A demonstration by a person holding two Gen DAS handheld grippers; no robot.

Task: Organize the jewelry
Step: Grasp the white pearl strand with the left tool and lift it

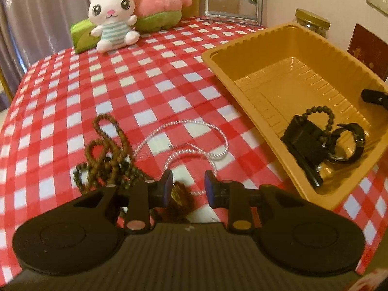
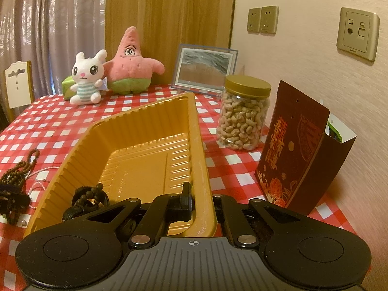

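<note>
Two pieces of jewelry lie loose on the desk (image 1: 150, 77) just ahead of your left hand-held gripper (image 1: 188, 188): a brown bead necklace (image 1: 106, 150) heaped ahead and to its left, and a white twisted cord (image 1: 194, 135) looping straight ahead of its tips. The cord trails back between the jaws, which stand apart and press on nothing; a small brownish piece sits low against the inner face of the left pad, too blurred to identify. To the right of this gripper lies the gold plastic tray (image 1: 245, 92), and in its near corner are a dark bead bracelet (image 1: 320, 116), a black block-shaped item and a dark ring-shaped band, all touching one another.

Your right hand-held gripper (image 2: 201, 206) is clamped on the tray's near rim, one finger inside the wall and the other outside it. To the right of that gripper a dark red printed box (image 2: 291, 155) stands upright, and ahead of it a clear jar of nuts (image 2: 242, 118) with a gold lid. Far beyond both grippers, at the back of the desk, sit a white plush rabbit (image 1: 111, 17), a pink star plush (image 1: 157, 2) and a framed picture (image 1: 232, 0).
</note>
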